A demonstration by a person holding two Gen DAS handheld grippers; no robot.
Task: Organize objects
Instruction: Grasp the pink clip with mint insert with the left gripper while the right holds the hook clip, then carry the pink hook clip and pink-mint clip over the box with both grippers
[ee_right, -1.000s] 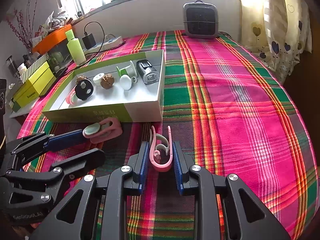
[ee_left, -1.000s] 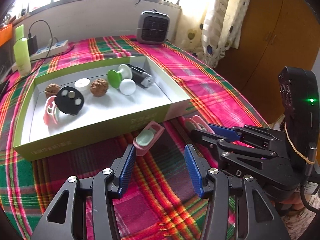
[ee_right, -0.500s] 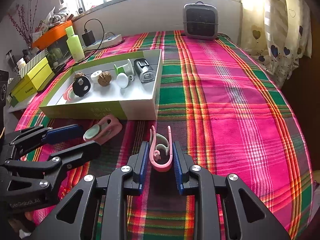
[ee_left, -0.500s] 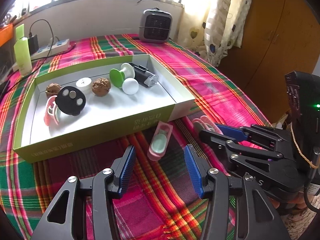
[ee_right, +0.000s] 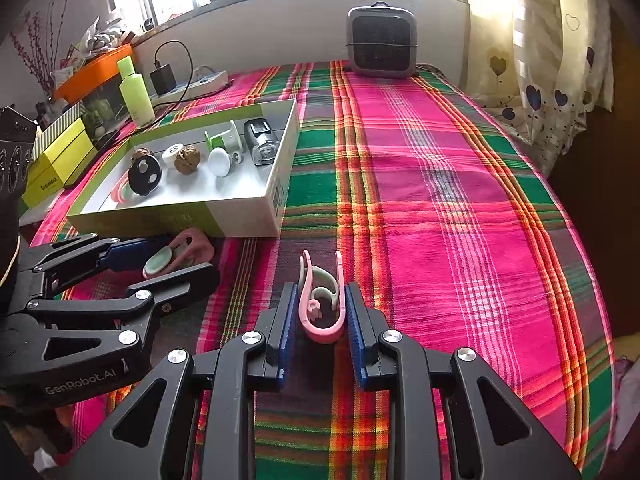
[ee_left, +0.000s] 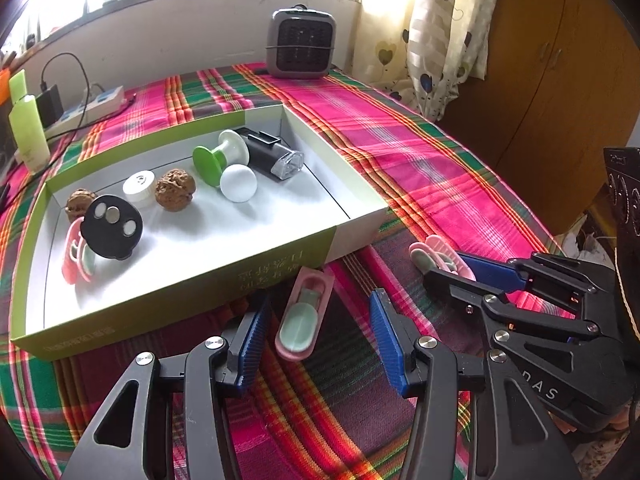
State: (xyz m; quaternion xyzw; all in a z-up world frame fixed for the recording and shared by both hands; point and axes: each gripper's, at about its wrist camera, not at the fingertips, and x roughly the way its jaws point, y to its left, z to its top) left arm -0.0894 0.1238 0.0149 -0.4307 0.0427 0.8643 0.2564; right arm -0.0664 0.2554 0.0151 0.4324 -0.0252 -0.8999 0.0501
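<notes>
I see the plaid tablecloth (ee_right: 440, 200) covering the whole table, pink, green and orange. On it, toward the left of my right view, sits the shallow green-and-white box (ee_left: 280, 256), open on top. A grey heater (ee_left: 301, 42) stands at the far edge under the window, with a power strip (ee_left: 86, 106) and a pale green bottle (ee_left: 27, 130) off to the left.

Inside the box I count a black flashlight (ee_left: 272, 156) against the right wall, a green-and-white spool (ee_left: 220, 156), a white ball (ee_left: 239, 183) just in front of it, 2 walnuts (ee_left: 175, 195), a white cap (ee_left: 139, 187) between them, a black disc (ee_left: 112, 227) with 3 pale spots, and a pink clip in the box (ee_left: 72, 258) partly under that disc.

My left gripper (ee_left: 316, 344) stands released, its blue pads either side of a pink-and-mint clip (ee_left: 306, 312) that lies on the cloth just outside the box's near wall; neither pad touches it.

My right gripper (ee_right: 322, 320) is clenched on a second pink clip (ee_right: 320, 300), pads pressing both of its sides, the clip's 2 prongs pointing away from me, near the box's right corner.
</notes>
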